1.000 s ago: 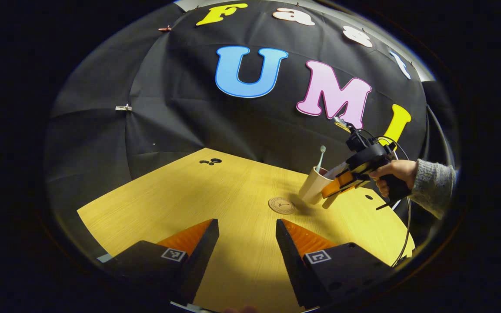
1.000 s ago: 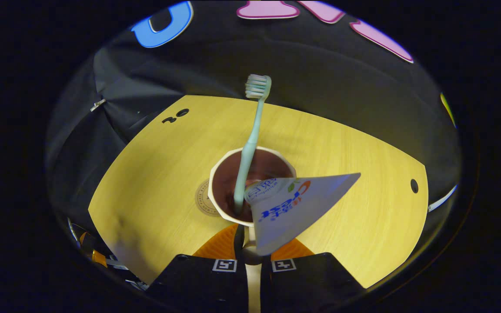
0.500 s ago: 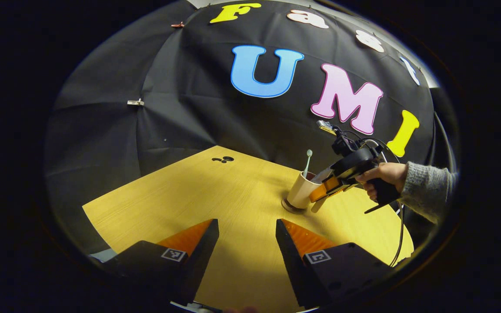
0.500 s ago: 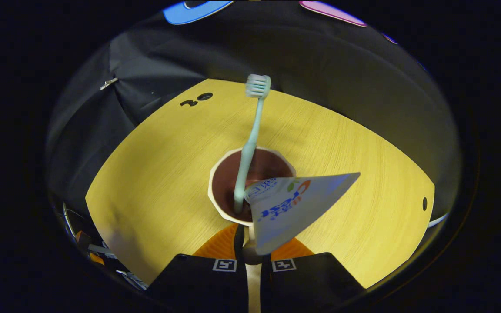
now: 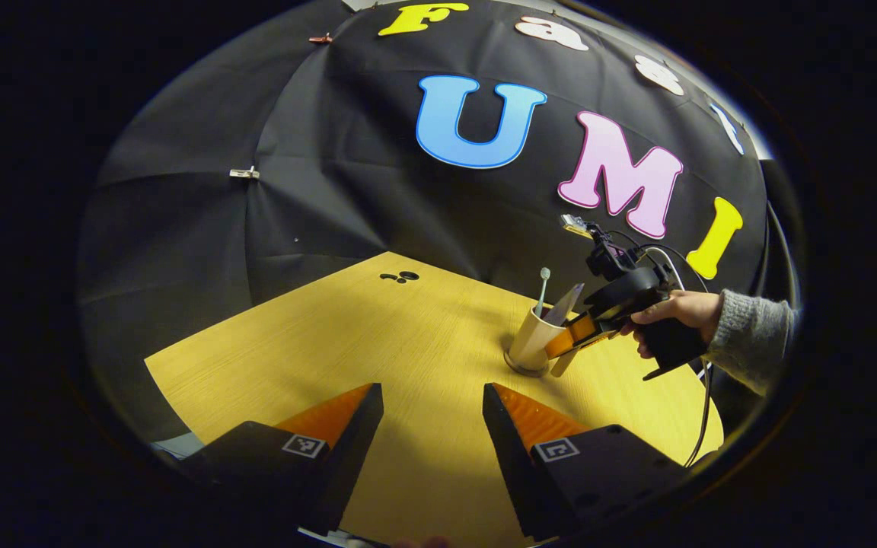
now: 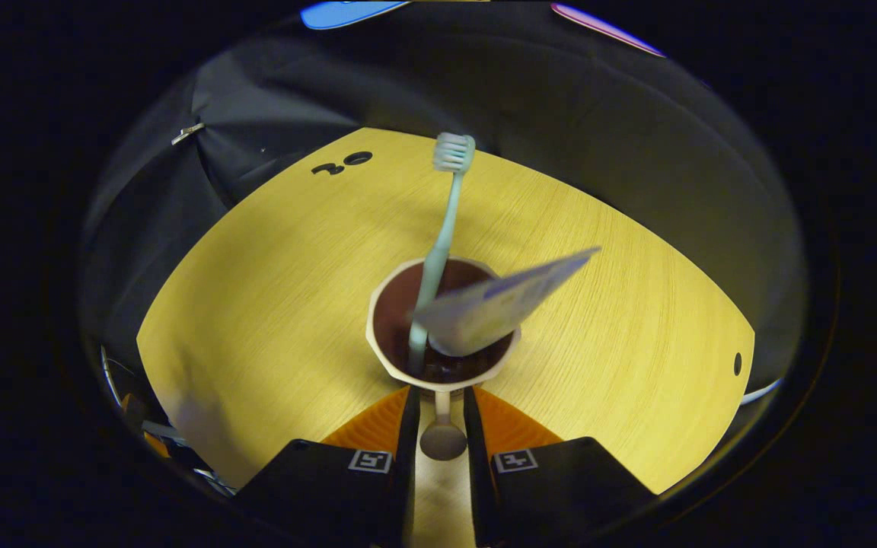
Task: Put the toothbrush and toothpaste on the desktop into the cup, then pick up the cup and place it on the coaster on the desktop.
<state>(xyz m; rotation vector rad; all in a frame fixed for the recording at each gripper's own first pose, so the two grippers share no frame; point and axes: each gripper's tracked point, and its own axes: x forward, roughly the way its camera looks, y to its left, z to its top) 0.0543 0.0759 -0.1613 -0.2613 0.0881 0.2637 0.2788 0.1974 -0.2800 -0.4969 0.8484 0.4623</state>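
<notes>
Cup (image 5: 531, 346) stands on the coaster (image 5: 524, 370) at the far right of the desk (image 5: 377, 342); only a sliver of coaster rim shows under its base. Toothbrush (image 6: 442, 228) and toothpaste (image 6: 495, 304) lean loosely inside. Right gripper (image 6: 438, 403): fingers slightly apart around the cup's handle, gap visible either side, not clamped. Left gripper (image 5: 432, 415): wide apart, empty, near the desk's front. Risk: on withdrawal a finger could catch the handle and drag or tip the cup, since the leaning toothpaste makes it top-heavy.
</notes>
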